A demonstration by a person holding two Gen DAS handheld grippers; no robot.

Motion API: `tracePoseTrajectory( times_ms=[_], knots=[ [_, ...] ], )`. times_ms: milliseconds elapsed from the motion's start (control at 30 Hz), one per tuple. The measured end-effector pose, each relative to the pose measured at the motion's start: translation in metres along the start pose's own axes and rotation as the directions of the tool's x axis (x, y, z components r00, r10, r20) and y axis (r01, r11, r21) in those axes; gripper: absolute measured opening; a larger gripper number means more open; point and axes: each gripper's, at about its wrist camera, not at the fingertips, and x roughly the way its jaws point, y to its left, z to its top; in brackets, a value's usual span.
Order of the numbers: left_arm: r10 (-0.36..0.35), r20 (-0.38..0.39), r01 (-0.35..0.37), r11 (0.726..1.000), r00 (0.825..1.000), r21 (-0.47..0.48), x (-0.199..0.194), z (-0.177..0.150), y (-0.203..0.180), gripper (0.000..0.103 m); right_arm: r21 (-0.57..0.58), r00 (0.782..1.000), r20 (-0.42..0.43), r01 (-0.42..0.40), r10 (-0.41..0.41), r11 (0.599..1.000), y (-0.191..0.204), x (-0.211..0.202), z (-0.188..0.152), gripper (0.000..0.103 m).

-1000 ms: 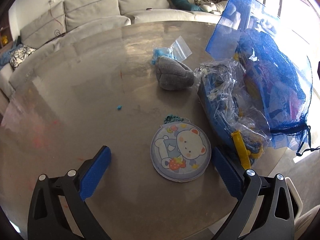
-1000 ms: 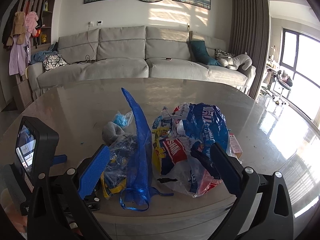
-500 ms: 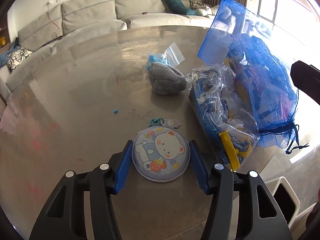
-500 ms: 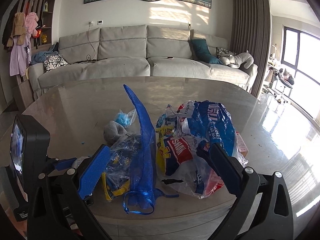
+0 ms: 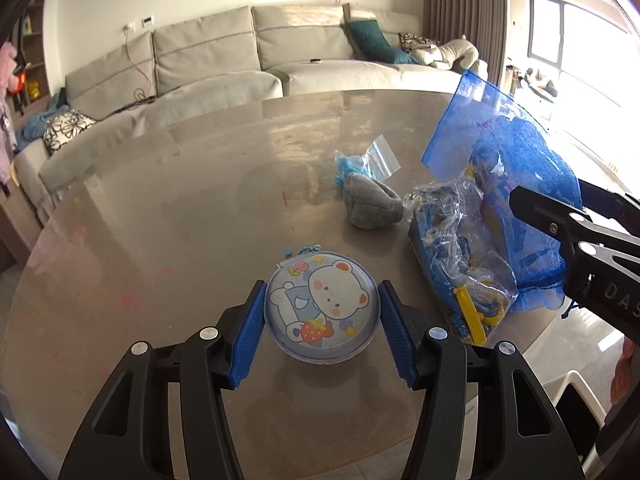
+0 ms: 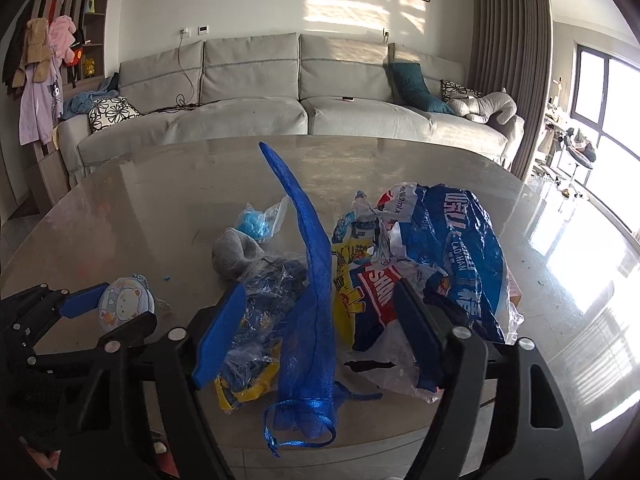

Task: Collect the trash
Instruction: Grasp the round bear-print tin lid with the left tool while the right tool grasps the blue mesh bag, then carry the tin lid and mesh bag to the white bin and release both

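Now left tool [image 5: 322, 334] tilted down, clamping bear tin [image 5: 323, 310].

Mesh bag [image 6: 312, 300] between narrowing jaws, perhaps untouched

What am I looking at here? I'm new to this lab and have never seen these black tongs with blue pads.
No robot arm is involved: a person carries one set of tongs in each hand, each with a fisheye camera looking along its two fingers. One picture is from the left tongs, the other from the right tongs.

On the table lie a grey pouch, a small zip bag of blue bits, a clear bag of blue and yellow items, a blue mesh bag and printed wrappers.

The left tongs grip a round bear-print case. The right tongs have just been closing around the mesh bag and wrappers; the pads do not yet seem to press.
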Motion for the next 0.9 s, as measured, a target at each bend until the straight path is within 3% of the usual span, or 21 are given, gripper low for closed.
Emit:
tracePoseTrajectory(
  times_ms=[133,300,600,900],
  knots=[
    [-0.010,0.010,0.011,1.000,1.000,-0.015,-0.002,0.004,0.005,0.055,0.063,0.996,-0.060,-0.067,0.070,0.996,-0.007,0.008,-0.004,0.002],
    [-0.013,0.012,0.013,1.000,1.000,-0.025,-0.004,0.002,0.009,0.055,0.080,0.996,-0.060,-0.066,0.071,0.995,-0.008,0.000,-0.001,0.002],
    [-0.011,0.060,0.012,1.000,0.998,-0.025,-0.014,0.006,0.009,0.055,0.080,0.999,0.047,-0.030,0.026,0.996,-0.020,-0.043,0.013,0.001],
    [-0.065,0.128,0.066,0.998,0.990,-0.004,-0.037,0.009,0.000,0.055,0.088,0.994,0.113,0.002,-0.011,0.996,-0.032,-0.087,0.015,0.001]
  ],
)
